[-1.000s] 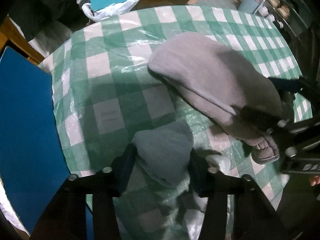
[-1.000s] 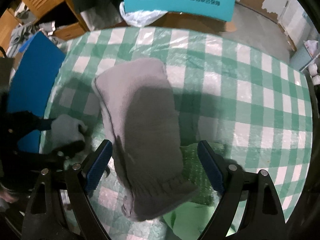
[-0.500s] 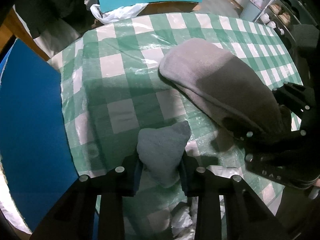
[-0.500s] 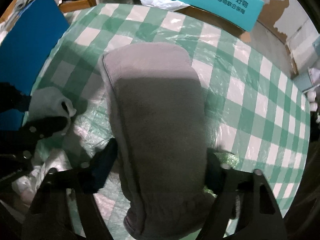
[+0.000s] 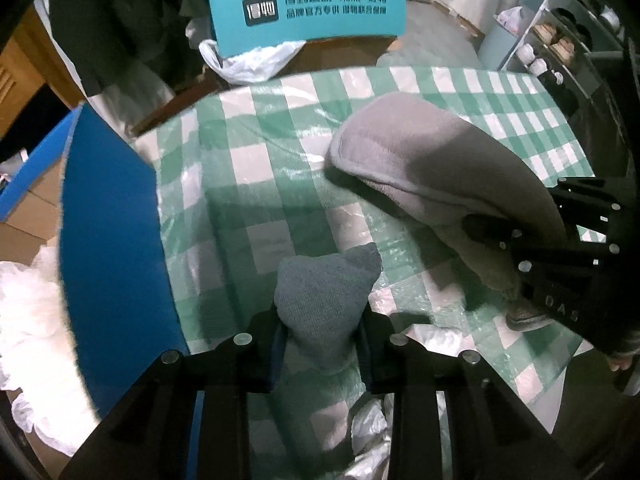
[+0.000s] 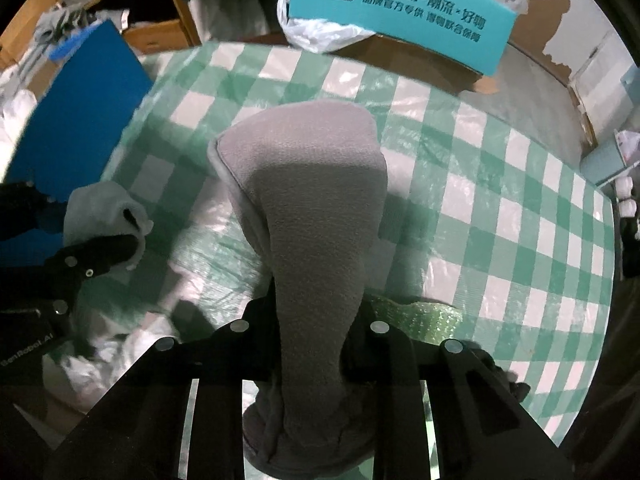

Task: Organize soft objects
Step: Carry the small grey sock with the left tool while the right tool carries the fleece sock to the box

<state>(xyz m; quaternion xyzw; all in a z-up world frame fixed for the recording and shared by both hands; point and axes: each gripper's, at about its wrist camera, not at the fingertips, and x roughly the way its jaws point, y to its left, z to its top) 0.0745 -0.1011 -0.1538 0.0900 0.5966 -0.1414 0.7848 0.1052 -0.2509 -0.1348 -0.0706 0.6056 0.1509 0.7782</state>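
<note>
Two soft items on the checked bench [image 5: 256, 184].

Small grey-blue knit piece [image 5: 326, 294]: bunched, stands up in a rough point toward 1 o'clock in the left wrist view, lower end pinched from both sides. Right wrist view shows it at 9 o'clock, pale grey, curled edge.

Large grey fleece piece [image 6: 316, 216]: long, seamed rim, rounded far end toward 12 o'clock, squeezed narrow near its gathered cuff. It sits just right of the small piece, apart.
</note>
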